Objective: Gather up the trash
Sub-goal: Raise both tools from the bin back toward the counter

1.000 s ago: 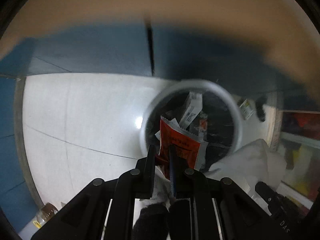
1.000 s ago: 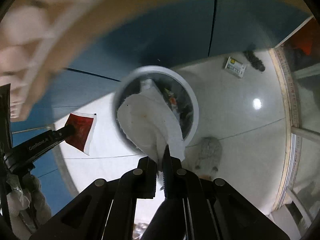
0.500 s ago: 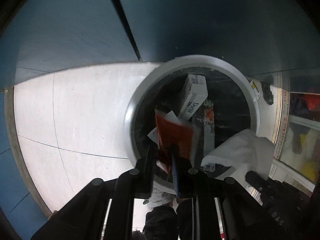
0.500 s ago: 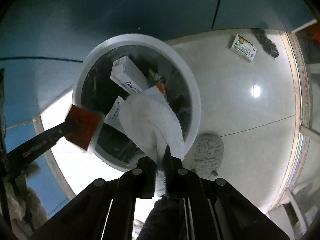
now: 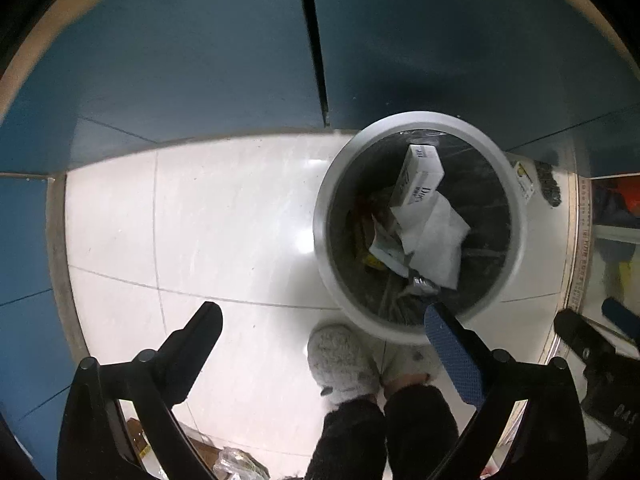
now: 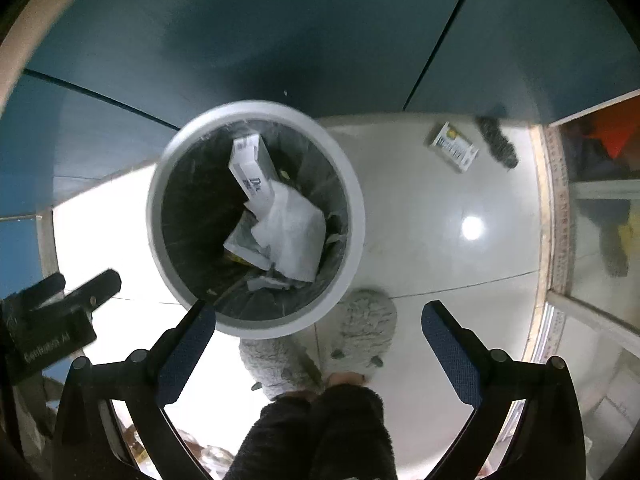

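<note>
A round grey trash bin (image 5: 516, 216) (image 6: 356, 216) with a black liner stands on the white tiled floor. Inside lie a white box (image 5: 418, 178) (image 6: 252, 170), a white tissue (image 5: 436, 244) (image 6: 296, 228) and other wrappers. My left gripper (image 5: 322, 320) is open and empty, above the floor, its right finger over the bin's near rim. My right gripper (image 6: 316, 320) is open and empty, above the bin's near rim. The left gripper also shows at the left edge of the right wrist view (image 6: 60, 300).
A small white box (image 6: 454, 146) and a dark fuzzy object (image 6: 498, 142) lie on the floor right of the bin. Grey slippers (image 5: 344, 364) (image 6: 364, 328) stand by the bin. Blue cabinet fronts (image 5: 200, 60) rise behind. A shelf (image 6: 592, 200) is at right.
Both grippers have opened. The red wrapper left my left gripper and the white tissue left my right gripper; the tissue now lies in the bin. Both grippers have pulled back from the bin.
</note>
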Action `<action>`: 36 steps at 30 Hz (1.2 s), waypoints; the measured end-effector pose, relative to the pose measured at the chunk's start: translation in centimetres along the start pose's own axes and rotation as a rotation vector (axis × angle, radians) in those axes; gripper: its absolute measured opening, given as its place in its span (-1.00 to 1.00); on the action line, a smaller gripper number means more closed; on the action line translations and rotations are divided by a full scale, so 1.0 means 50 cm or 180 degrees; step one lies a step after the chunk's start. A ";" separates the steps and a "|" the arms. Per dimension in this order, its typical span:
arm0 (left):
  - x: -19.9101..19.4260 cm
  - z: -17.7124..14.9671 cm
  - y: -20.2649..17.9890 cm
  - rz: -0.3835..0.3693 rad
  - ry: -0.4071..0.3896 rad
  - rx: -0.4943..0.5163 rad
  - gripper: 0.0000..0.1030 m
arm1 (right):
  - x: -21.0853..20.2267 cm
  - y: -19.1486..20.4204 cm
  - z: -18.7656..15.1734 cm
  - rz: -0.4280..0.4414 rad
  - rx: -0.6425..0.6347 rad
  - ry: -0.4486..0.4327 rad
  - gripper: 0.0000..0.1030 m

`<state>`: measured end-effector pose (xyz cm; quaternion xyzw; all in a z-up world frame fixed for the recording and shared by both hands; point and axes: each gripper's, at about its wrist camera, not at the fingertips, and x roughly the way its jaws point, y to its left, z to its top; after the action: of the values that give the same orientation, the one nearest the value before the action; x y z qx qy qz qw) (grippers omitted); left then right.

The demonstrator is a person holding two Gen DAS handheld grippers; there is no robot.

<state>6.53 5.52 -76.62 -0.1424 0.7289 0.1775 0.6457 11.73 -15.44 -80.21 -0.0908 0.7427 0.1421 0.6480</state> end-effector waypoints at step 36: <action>-0.905 -0.277 0.062 -0.0405 -0.0657 0.0034 1.00 | -1.047 0.075 -0.290 0.0076 -0.0419 -0.0820 1.00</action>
<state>-1.48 1.21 -30.08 -0.1659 0.6490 0.1460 0.7280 4.48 -19.22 -26.38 -0.1053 0.6436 0.2086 0.7289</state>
